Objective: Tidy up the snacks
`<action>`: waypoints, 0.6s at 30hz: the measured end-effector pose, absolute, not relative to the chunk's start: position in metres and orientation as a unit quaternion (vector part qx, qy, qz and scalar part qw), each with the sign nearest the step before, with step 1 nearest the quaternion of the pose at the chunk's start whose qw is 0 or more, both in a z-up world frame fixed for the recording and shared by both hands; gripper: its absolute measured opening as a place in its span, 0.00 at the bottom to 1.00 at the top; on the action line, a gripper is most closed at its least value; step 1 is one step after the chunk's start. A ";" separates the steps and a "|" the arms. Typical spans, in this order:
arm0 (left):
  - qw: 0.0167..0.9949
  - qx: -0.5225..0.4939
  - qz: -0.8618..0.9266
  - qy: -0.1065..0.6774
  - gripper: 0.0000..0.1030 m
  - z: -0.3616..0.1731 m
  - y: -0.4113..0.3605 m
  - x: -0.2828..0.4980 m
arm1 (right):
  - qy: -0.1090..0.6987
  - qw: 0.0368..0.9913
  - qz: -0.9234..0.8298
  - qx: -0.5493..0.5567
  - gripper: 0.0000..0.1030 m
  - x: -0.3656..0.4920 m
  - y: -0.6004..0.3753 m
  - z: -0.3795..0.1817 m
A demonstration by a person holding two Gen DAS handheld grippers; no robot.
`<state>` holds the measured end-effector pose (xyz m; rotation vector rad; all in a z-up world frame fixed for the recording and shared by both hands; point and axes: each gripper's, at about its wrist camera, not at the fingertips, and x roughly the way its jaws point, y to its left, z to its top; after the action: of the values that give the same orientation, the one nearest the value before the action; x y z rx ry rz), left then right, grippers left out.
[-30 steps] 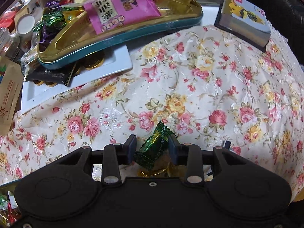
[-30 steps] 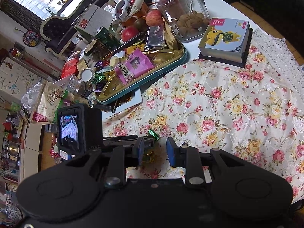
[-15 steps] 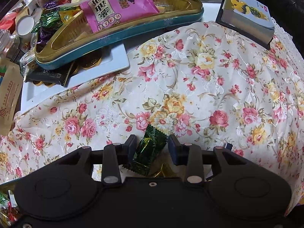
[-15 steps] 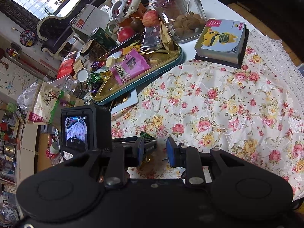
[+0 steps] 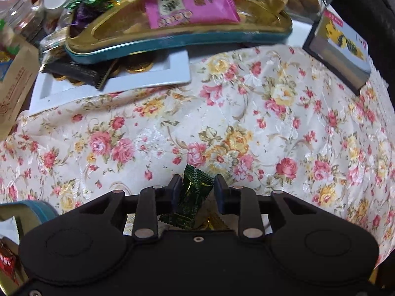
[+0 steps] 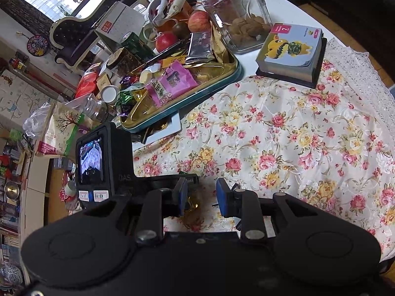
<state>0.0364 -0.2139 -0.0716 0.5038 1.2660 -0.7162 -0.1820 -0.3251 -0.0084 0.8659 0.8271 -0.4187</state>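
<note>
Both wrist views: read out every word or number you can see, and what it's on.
"7": pink tag on the book.
"02": desk calendar.
"DAS": black camera mount.
Pink packet: Chinese characters, too blurred to read.
Green candy wrapper: print too small.

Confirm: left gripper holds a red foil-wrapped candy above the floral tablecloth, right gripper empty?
Not quite: the foil-wrapped candy in the left gripper is green, not red, per the left wrist view. It is above the floral tablecloth, and the right gripper is empty.
</note>
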 end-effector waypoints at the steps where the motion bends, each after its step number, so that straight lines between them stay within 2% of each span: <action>1: 0.720 0.222 -0.321 0.574 0.35 -0.067 -0.212 0.039 | 0.385 0.807 -0.194 0.403 0.28 -0.182 -0.325 -0.007; 11: 0.741 0.212 -0.291 0.566 0.36 -0.005 -0.182 0.035 | 0.415 0.800 -0.204 0.382 0.28 -0.177 -0.326 -0.029; 18: 0.743 0.224 -0.270 0.570 0.36 0.024 -0.145 0.029 | 0.454 0.783 -0.188 0.381 0.34 -0.165 -0.323 -0.065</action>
<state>0.0285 -0.1454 0.0244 0.4919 1.2502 -0.5916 -0.1652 -0.3233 -0.0648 0.8224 0.9795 -0.4052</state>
